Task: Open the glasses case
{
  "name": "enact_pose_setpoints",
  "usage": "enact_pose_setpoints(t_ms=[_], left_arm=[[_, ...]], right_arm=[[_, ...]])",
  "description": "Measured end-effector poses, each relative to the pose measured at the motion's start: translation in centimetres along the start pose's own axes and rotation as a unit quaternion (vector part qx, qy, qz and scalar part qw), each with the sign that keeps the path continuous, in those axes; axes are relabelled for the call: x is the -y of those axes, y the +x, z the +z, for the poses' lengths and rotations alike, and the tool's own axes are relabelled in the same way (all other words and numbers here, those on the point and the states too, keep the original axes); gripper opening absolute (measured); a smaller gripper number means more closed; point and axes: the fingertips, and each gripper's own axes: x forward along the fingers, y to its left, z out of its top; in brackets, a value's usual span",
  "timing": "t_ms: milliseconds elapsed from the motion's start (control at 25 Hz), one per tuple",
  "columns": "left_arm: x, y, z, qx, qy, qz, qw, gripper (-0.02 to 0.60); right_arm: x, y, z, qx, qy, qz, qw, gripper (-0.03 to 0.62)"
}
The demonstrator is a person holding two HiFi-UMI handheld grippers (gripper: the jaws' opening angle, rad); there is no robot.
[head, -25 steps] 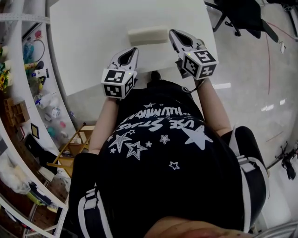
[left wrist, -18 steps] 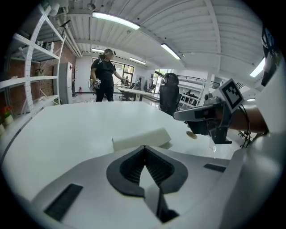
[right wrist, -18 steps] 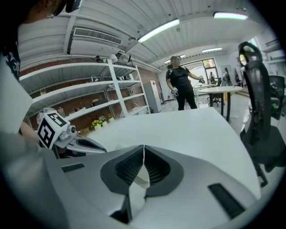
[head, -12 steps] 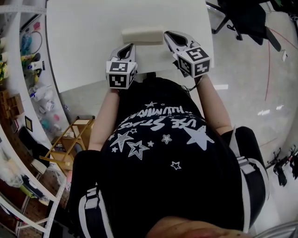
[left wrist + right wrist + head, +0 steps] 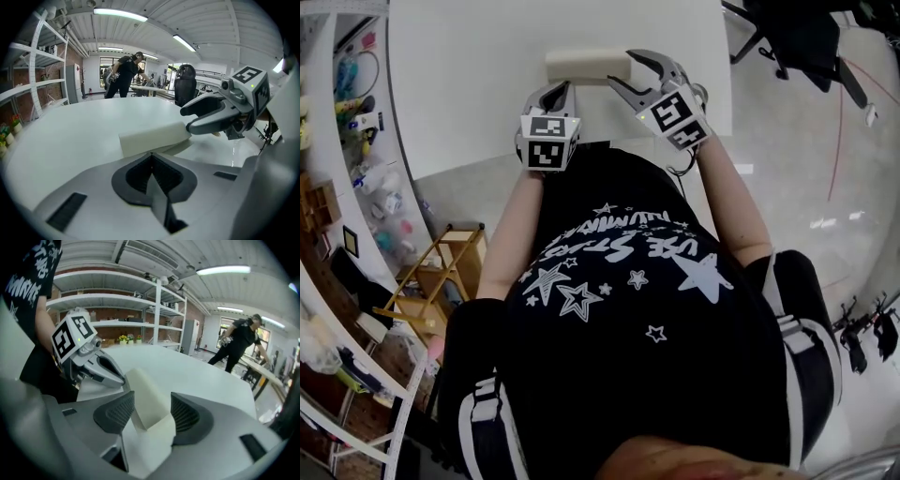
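A cream glasses case (image 5: pixel 584 66) lies closed on the white table (image 5: pixel 469 84), close to its near edge. My right gripper (image 5: pixel 622 68) is rolled onto its side and its jaws are opening, with the case's right end (image 5: pixel 146 397) between the two pads. In the right gripper view, narrow gaps show beside the case. My left gripper (image 5: pixel 555 90) is shut and empty, its tip just short of the case's near left side (image 5: pixel 152 137). The left gripper view also shows the right gripper (image 5: pixel 206 115) at the case's far end.
The table's near edge runs just under both grippers. Shelves with small items (image 5: pixel 356 103) line the left side, and a wooden stool (image 5: pixel 441 281) stands below the table. An office chair (image 5: pixel 797 33) is at the upper right. A person (image 5: pixel 124 75) stands far off.
Both grippers have moved forward and down to the case. The right gripper has rolled onto its side and gone from shut to open around the case's right end.
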Motion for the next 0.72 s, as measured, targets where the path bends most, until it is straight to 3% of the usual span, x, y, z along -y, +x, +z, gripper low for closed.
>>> enact_pose_setpoints(t_ms=[280, 720], left_arm=[[0.0, 0.2, 0.2, -0.002, 0.018, -0.002, 0.9998, 0.012], [0.0, 0.3, 0.1, -0.006, 0.016, -0.009, 0.9998, 0.012]], right_arm=[[-0.7, 1.9, -1.6, -0.054, -0.113, -0.006, 0.992, 0.27], [-0.6, 3.1, -2.4, -0.093, -0.173, -0.011, 0.98, 0.281]])
